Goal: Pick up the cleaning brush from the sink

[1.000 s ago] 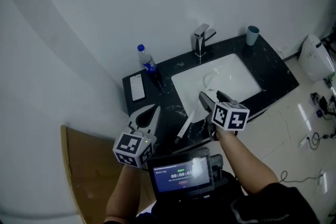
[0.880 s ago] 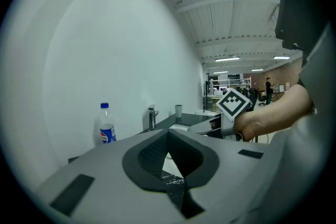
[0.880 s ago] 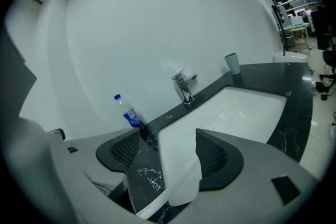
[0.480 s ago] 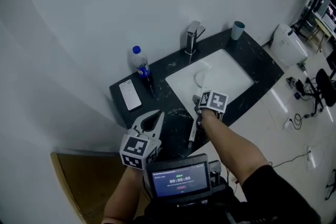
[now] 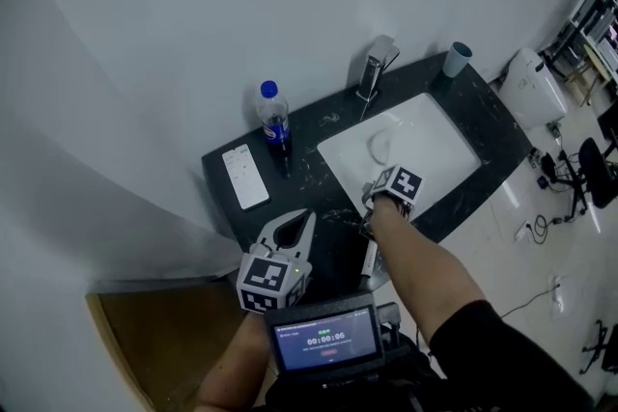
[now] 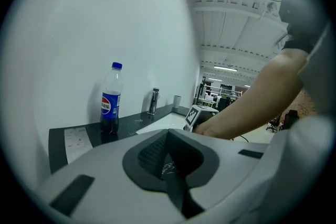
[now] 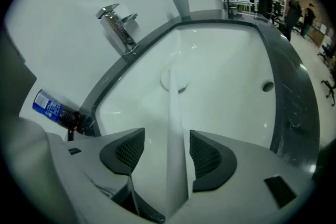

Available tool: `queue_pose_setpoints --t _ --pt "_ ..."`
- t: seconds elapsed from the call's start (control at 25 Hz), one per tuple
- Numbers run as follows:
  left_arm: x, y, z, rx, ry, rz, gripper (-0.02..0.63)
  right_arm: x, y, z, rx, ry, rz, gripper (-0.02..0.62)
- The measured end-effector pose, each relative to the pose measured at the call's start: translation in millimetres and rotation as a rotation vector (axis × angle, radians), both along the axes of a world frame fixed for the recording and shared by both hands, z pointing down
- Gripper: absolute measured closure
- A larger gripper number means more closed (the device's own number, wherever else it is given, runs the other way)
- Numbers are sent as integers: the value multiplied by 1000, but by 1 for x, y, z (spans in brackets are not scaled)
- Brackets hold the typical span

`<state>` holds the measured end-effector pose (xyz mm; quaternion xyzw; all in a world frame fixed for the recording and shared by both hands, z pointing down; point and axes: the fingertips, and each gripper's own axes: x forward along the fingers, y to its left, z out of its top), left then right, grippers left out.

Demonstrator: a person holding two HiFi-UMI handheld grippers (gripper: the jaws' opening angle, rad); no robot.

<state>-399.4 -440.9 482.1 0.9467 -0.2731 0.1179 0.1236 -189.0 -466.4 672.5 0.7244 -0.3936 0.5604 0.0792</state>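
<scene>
A plain white wall (image 5: 193,14) backs the dark countertop (image 5: 323,125); pale glossy floor (image 5: 521,241) right.

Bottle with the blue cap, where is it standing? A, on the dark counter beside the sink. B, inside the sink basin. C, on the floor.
A: the bottle stands upright on the dark counter, left of the white sink in the head view.

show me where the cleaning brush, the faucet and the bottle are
cleaning brush (image 7: 175,134), right gripper view, middle of its white handle
faucet (image 7: 119,31), right gripper view, on its upright chrome body
bottle (image 6: 108,105), left gripper view, on its blue label
</scene>
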Motion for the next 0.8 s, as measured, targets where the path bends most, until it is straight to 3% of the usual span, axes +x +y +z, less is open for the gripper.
queue_pose_setpoints --t 0.08,0.16,0.2,0.56,0.8 --pt "-3 -6 5 -18 6 -7 598 3 0 4 -36 -1 26 404" --pt "-8 -12 11 -26 5 -20 598 7 1 10 -80 -1 9 436" --pt "-10 -14 13 -26 2 -26 598 7 3 13 -97 -4 1 537" --pt "-11 -11 10 -26 10 -24 598 9 7 8 -78 -11 -20 543" --pt "5 7 12 -63 16 -6 598 15 16 -42 51 -16 -76 543"
